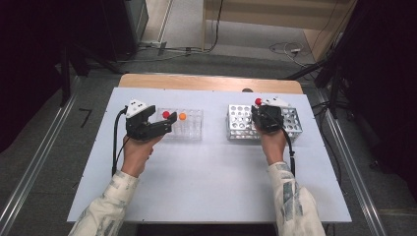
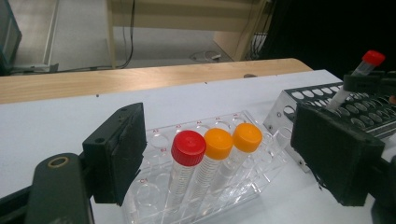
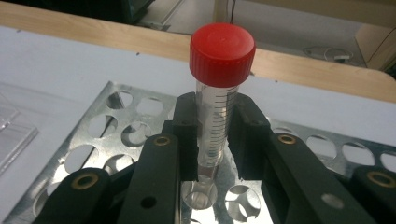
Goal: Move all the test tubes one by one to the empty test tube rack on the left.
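Note:
A clear plastic rack (image 1: 189, 129) sits left of centre on the white table and holds three capped tubes, one with a red cap (image 2: 188, 147) and two with orange caps (image 2: 218, 143). My left gripper (image 1: 167, 125) is open, its jaws spread wide on either side of these tubes (image 2: 219, 126) without touching them. To the right stands a perforated metal rack (image 1: 241, 120). Over it, my right gripper (image 1: 260, 112) is shut on an upright clear tube with a red cap (image 3: 222, 46). The tube's lower end sits at one of the rack's holes (image 3: 201, 193).
The white table top (image 1: 211, 182) ends at a wooden strip (image 1: 206, 82) along the far edge. Cables lie on the floor beyond. Metal rails run along both sides of the table. The clear rack's corner (image 3: 11, 133) lies left of the metal rack.

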Demonstrator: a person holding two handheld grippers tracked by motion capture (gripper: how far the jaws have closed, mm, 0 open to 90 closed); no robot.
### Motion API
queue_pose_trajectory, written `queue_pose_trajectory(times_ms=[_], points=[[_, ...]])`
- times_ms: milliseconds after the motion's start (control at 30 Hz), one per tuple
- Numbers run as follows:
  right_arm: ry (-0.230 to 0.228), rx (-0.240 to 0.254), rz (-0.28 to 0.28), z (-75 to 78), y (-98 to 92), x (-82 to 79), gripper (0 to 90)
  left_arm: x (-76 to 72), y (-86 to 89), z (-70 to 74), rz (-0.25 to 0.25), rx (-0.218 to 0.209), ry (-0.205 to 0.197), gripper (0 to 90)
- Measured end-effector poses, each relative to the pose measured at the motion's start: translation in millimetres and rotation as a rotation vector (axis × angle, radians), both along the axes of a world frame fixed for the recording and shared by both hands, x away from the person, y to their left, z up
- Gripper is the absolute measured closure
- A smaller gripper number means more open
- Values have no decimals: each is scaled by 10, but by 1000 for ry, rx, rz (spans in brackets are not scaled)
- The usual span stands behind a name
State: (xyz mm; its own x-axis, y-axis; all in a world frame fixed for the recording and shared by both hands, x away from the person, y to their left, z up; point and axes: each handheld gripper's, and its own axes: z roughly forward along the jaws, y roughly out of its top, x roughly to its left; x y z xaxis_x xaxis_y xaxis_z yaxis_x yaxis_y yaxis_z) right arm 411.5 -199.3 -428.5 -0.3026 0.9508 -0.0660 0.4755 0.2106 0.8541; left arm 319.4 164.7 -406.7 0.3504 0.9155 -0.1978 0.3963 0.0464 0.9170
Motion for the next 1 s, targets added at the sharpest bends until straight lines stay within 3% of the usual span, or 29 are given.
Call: queue_pose_trajectory(times_ms=[267,433,700,1000], points=[[-70,22,19,307,-17,-150,715,-14,-2,13,-1,-1,-6,185],[-102,45,58,440,0,-290,715,-31,-4,37,-1,-6,-15,185],[-72,91,211,503,217,-515,715,-64,-25,78,-11,-5,-27,185],[13,53,371,283,640,-687,714,-155,-182,156,-78,2,-48,186]])
